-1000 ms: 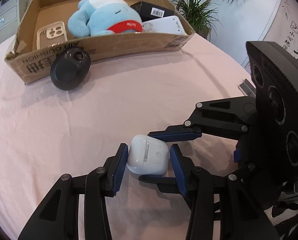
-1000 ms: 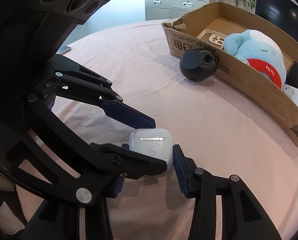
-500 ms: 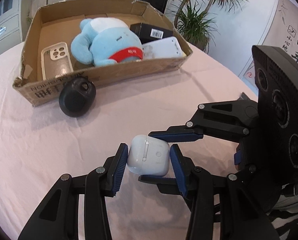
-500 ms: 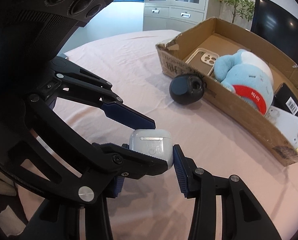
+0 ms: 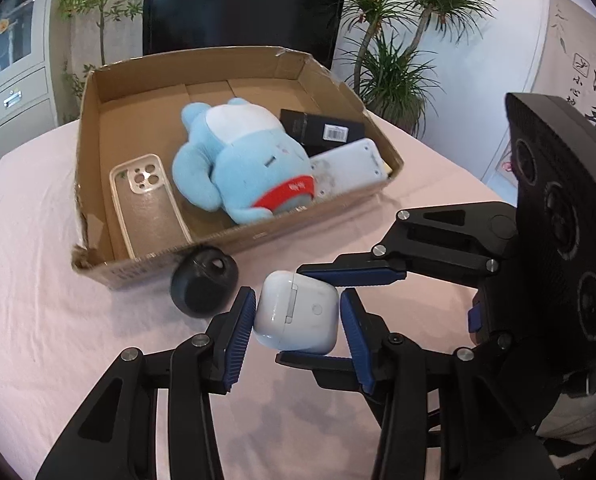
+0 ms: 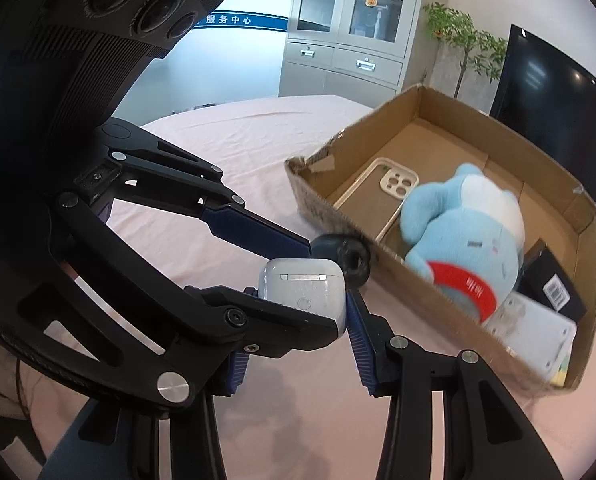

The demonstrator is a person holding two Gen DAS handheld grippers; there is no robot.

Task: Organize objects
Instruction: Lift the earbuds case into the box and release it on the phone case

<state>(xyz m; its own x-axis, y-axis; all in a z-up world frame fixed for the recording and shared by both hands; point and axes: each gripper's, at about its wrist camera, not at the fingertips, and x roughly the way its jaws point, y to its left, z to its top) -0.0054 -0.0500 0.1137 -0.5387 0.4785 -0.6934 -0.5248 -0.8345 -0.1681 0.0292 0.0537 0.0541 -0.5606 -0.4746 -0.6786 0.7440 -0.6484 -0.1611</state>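
Note:
Both grippers hold one white earbud case [image 5: 298,312], lifted above the pink tablecloth. My left gripper [image 5: 296,316] is shut on its two sides. My right gripper [image 5: 317,316] comes in from the right and clamps it from above and below; in the right wrist view the case [image 6: 301,292] sits between the right gripper [image 6: 298,312] pads, with the left gripper's fingers crossing in front. The open cardboard box [image 5: 98,92] lies just beyond the case. A black round object [image 5: 204,288] rests on the cloth against the box's near wall.
The box holds a blue plush toy [image 5: 242,160], a clear phone case [image 5: 148,204], a black carton [image 5: 321,130] and a white flat device [image 5: 349,168]. A monitor and potted plants stand behind the box; grey cabinets [image 6: 345,28] stand across the room.
Both grippers have lifted the earbud case off the cloth and carried it toward the box, which now shows from higher up. The grip on the case is unchanged.

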